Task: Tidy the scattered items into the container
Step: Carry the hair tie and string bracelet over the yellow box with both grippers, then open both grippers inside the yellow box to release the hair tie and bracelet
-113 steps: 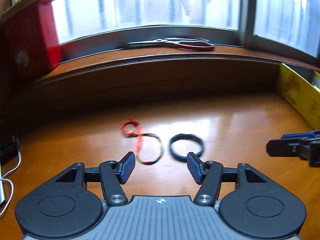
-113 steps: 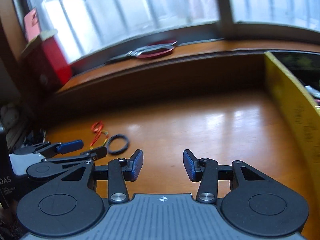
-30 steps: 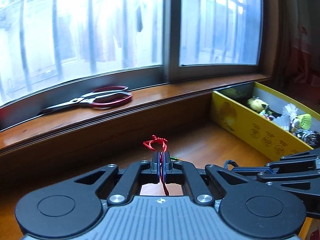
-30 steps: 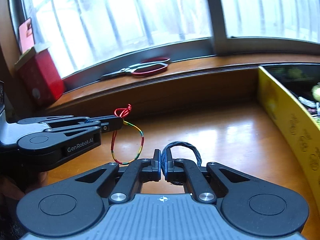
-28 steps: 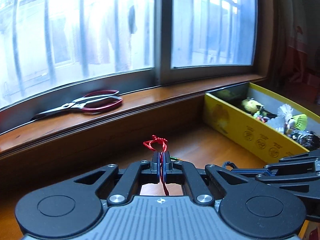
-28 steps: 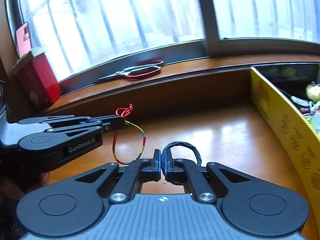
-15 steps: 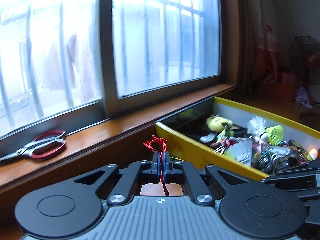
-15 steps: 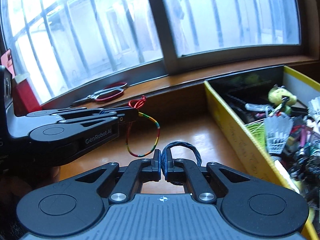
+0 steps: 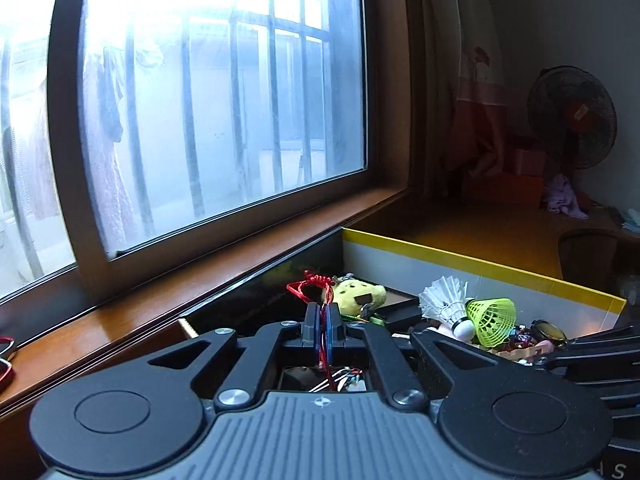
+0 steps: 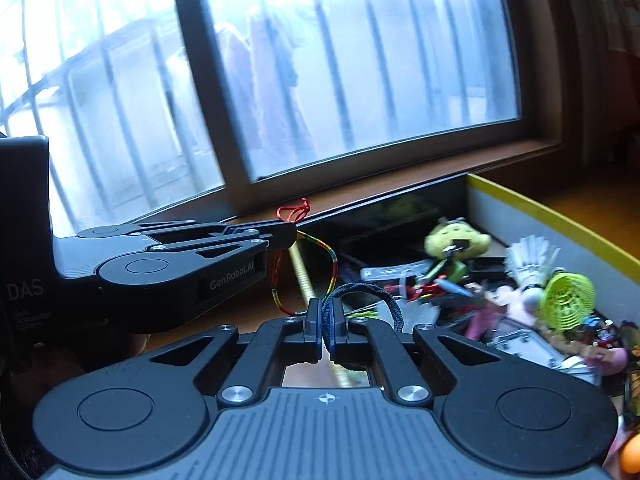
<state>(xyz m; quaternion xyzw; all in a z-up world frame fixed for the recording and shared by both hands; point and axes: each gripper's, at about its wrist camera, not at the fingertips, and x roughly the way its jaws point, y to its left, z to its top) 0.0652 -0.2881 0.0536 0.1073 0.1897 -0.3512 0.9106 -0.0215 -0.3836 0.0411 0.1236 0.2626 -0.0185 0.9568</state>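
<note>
Now the left claw (image 9: 321, 317) pinches a red-knotted rainbow cord (image 10: 333, 267) hanging down; the right claw (image 10: 322, 318) clamps a dark band (image 10: 362, 289) above the box (image 10: 560, 216).

You've got a big barred window (image 9: 224, 120) dead ahead of the left hand-held gripper (image 9: 321, 318), washed out with daylight and laundry hanging outside. A brown wooden sill (image 9: 120, 320) runs under it. Off to the right there's a curtain (image 9: 472, 100), a dark standing fan (image 9: 572, 116) and dim wooden floor (image 9: 480, 228).
</note>
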